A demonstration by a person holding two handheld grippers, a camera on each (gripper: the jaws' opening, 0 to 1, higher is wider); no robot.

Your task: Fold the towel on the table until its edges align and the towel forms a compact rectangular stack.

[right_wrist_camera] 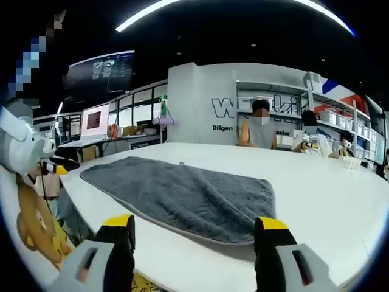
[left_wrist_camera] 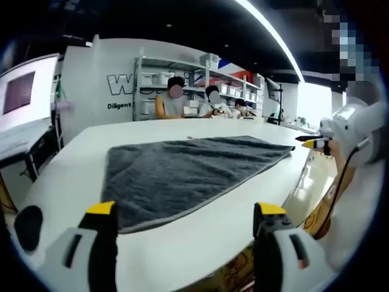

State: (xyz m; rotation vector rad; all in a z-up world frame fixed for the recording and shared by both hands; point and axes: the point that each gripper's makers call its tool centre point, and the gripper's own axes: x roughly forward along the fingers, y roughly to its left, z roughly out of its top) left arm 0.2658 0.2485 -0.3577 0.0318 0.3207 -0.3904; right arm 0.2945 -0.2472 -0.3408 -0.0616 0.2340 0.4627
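Nearest to my left camera, the left gripper (left_wrist_camera: 185,219) shows its two yellow-tipped jaws spread wide, holding nothing, above the near edge of the desk (left_wrist_camera: 200,243). From the right gripper view I read the same condition: the right gripper (right_wrist_camera: 194,234) has both jaws spread apart, empty, poised over the desk's near edge.

1. Desk. I see a large white surface with a rounded outline; it carries the task item and extends well back toward the far wall.

2. Towel (left_wrist_camera: 182,173). I see a dark grey towel lying flat and unfolded on the desk in a single layer, with a paler hem along its border. In the left gripper view it sits just beyond the jaws, its near edge running between them. In the right gripper view the towel (right_wrist_camera: 188,194) lies directly ahead, its near corner close to the right-hand jaw. Neither gripper touches it.

3. Other gripper. The right gripper, white-bodied with yellow tips, enters the left gripper view from the right (left_wrist_camera: 321,143), beside the towel's far corner.

4. Background. Metal shelving (left_wrist_camera: 182,76) with storage bins stands against the wall. Seated people (right_wrist_camera: 261,131) occupy the desk's far side.
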